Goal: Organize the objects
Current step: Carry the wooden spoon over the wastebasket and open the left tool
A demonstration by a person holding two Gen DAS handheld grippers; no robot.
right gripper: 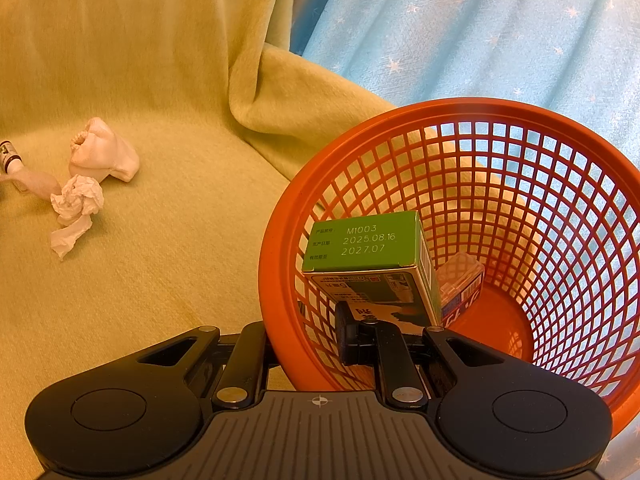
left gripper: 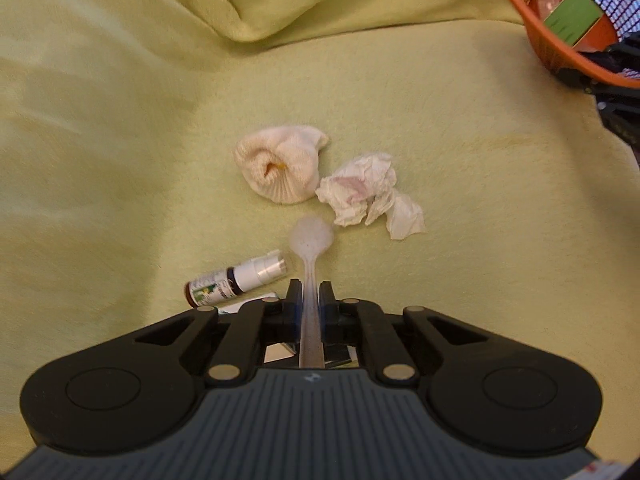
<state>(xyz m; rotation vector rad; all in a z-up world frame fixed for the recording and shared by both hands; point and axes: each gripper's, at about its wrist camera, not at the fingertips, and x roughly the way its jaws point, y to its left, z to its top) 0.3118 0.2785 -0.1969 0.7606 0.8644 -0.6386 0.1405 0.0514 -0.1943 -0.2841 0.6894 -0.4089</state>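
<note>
My left gripper (left gripper: pixel 311 292) is shut on the handle of a clear plastic spoon (left gripper: pixel 311 240), whose bowl points forward above the green blanket. Ahead of it lie a rolled white sock (left gripper: pixel 280 168) and a crumpled tissue (left gripper: pixel 368 192); a small spray bottle (left gripper: pixel 236 278) lies just left of the fingers. My right gripper (right gripper: pixel 316 332) is shut on the rim of the orange mesh basket (right gripper: pixel 280 240), one finger inside and one outside. In the basket lie a green box (right gripper: pixel 368 248) and a small clear packet (right gripper: pixel 460 280). The sock (right gripper: pixel 104 152) and the tissue (right gripper: pixel 76 200) also show in the right wrist view.
The yellow-green blanket (left gripper: pixel 120 120) covers the surface, with a raised fold at the back. The basket (left gripper: pixel 536 32) sits at the far right in the left wrist view. A light blue starred cloth (right gripper: pixel 480 32) lies behind the basket. A white card (left gripper: pixel 256 300) lies partly hidden under my left gripper.
</note>
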